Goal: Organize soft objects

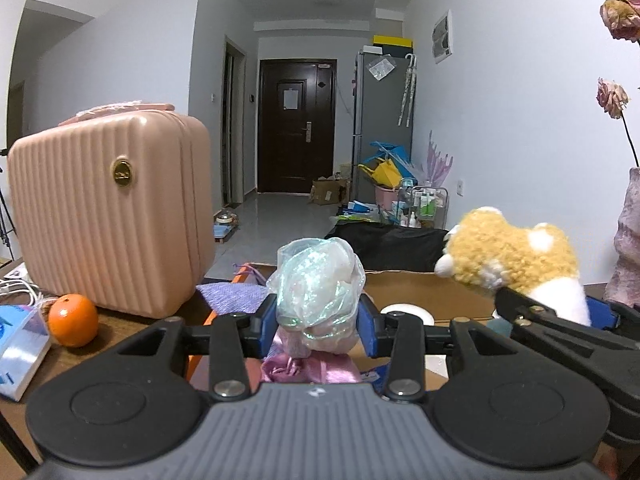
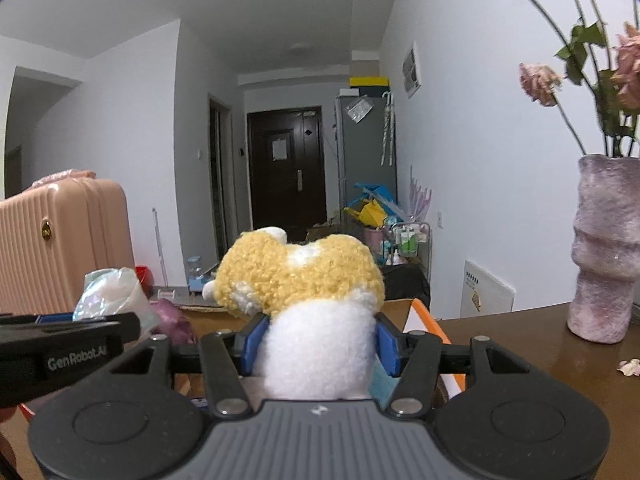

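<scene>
My left gripper (image 1: pixel 318 320) is shut on a soft bundle in iridescent film (image 1: pixel 320 288); both blue pads press its sides. A pink satin piece (image 1: pixel 308 370) hangs below the bundle. My right gripper (image 2: pixel 320 344) is shut on a yellow and white plush animal (image 2: pixel 304 276), with the pads on its white body. The plush (image 1: pixel 512 256) also shows at the right of the left wrist view, and the bundle (image 2: pixel 112 292) at the left of the right wrist view. Both are held side by side over an open cardboard box (image 1: pixel 420 292) with an orange rim. A purple knitted cloth (image 1: pixel 232 294) lies at its left.
A pink ribbed case (image 1: pixel 108 208) stands at the left on the brown table (image 2: pixel 520 344), with an orange (image 1: pixel 74 320) and a tissue pack (image 1: pixel 20 344) in front of it. A mauve vase (image 2: pixel 604 248) of dried roses stands at the right. A white round thing (image 1: pixel 404 312) lies in the box.
</scene>
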Action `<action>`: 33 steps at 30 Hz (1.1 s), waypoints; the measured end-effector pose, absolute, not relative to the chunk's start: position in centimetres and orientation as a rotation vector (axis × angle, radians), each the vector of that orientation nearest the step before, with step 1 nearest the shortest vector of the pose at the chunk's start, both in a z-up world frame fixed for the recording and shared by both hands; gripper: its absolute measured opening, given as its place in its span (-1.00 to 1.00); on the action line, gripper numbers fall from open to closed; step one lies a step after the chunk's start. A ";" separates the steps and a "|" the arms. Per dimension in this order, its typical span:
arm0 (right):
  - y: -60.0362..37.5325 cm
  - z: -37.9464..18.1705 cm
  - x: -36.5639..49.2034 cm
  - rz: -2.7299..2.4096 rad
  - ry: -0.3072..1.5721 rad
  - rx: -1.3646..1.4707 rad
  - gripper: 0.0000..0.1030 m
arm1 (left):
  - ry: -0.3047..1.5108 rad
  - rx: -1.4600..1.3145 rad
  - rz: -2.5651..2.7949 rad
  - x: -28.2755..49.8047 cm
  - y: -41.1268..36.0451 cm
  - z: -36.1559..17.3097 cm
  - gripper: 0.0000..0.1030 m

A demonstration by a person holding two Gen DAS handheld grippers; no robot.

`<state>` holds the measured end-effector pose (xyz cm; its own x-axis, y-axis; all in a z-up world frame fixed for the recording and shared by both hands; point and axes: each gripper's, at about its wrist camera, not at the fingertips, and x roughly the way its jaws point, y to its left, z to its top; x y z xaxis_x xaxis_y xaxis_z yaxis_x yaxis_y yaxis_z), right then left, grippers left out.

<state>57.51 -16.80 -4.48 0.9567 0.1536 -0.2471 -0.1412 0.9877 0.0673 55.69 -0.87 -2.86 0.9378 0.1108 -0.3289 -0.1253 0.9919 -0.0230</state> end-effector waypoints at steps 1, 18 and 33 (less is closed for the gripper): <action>-16.8 -4.5 57.6 0.151 0.256 0.049 0.18 | 0.335 -0.047 0.116 55.8 -0.8 -2.9 0.01; -19.6 -4.2 55.6 0.094 0.196 0.130 1.00 | 0.312 -0.085 0.184 54.5 0.8 -2.5 1.00; -23.2 -2.5 39.4 0.113 0.129 0.095 1.00 | 0.228 0.002 0.122 38.3 1.5 -1.3 1.00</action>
